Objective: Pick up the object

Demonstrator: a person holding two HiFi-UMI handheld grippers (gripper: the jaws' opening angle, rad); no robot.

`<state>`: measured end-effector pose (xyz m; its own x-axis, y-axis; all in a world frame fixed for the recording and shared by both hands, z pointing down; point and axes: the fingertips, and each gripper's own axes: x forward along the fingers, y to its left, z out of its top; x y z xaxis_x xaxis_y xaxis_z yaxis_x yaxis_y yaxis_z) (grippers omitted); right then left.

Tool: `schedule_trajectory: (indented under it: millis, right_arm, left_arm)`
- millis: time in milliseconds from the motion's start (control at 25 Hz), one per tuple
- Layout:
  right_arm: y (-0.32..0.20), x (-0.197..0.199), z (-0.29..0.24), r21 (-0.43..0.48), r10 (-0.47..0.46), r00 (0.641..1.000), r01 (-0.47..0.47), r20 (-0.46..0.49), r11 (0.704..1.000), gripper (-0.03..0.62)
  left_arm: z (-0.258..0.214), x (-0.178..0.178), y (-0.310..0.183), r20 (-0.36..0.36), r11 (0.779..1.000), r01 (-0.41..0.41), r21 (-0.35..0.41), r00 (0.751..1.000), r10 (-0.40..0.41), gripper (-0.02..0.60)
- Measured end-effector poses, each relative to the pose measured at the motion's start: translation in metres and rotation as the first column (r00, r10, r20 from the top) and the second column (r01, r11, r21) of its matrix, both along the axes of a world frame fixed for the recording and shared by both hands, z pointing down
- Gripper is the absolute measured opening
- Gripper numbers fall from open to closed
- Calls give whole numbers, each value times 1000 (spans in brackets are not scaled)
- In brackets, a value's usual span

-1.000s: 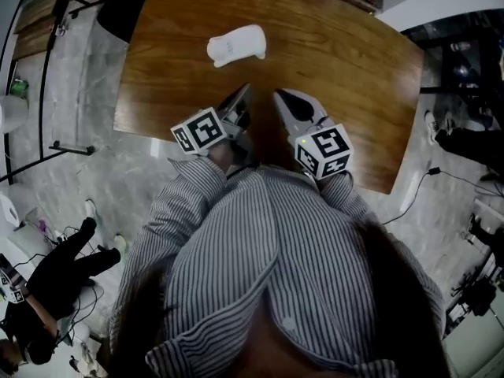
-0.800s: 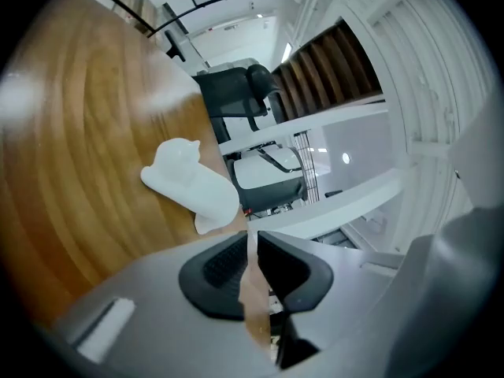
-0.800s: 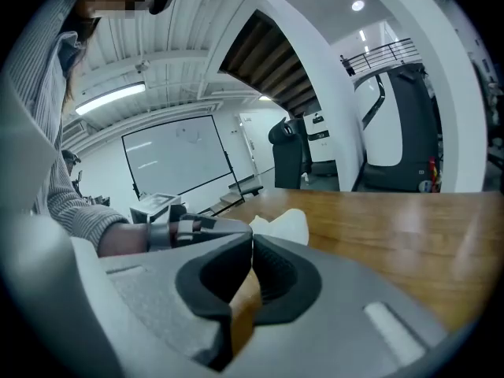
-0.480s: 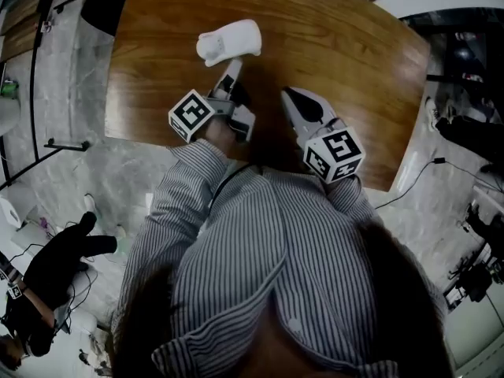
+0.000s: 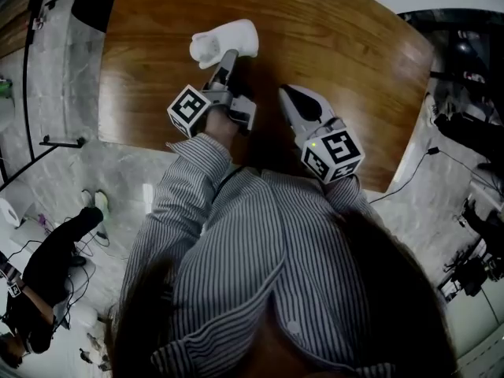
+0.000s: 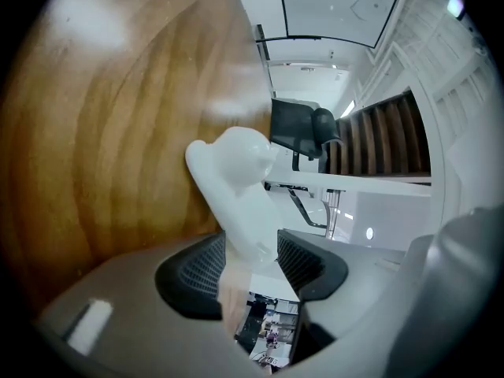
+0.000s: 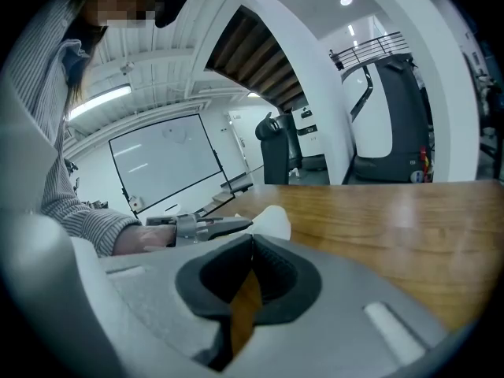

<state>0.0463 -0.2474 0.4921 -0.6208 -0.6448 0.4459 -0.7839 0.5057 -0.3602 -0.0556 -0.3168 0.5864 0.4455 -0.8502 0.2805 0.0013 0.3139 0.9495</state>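
A white object [image 5: 224, 39] lies on a wooden table [image 5: 339, 46]. The left gripper [image 5: 224, 63] points at it. Its jaws have just been opening and stand wide, with the object's near end between them. The right gripper [image 5: 288, 94] sits just beside it, jaws together and empty.

Readable text, numbers, brands: none.

- Left marker cube [image 5: 189, 110], rear end of the left gripper [image 5: 224, 63]: black-and-white square code patterns, no letters or digits.
- Right marker cube [image 5: 332, 154], rear end of the right gripper [image 5: 285, 94]: same kind of pattern, no letters or digits.
- Dark machine [image 7: 276, 152], ahead of the right gripper: small pale label, too small to read.
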Motion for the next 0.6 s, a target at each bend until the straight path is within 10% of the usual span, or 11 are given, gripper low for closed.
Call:
schedule_trajectory:
  millis: [600]
  right_arm:
    - [5,14,8,-21,39,999,-40,-20,999,3]
  left_arm:
    - [15,1,-10,-93,997,61,-39,994,-64,177]
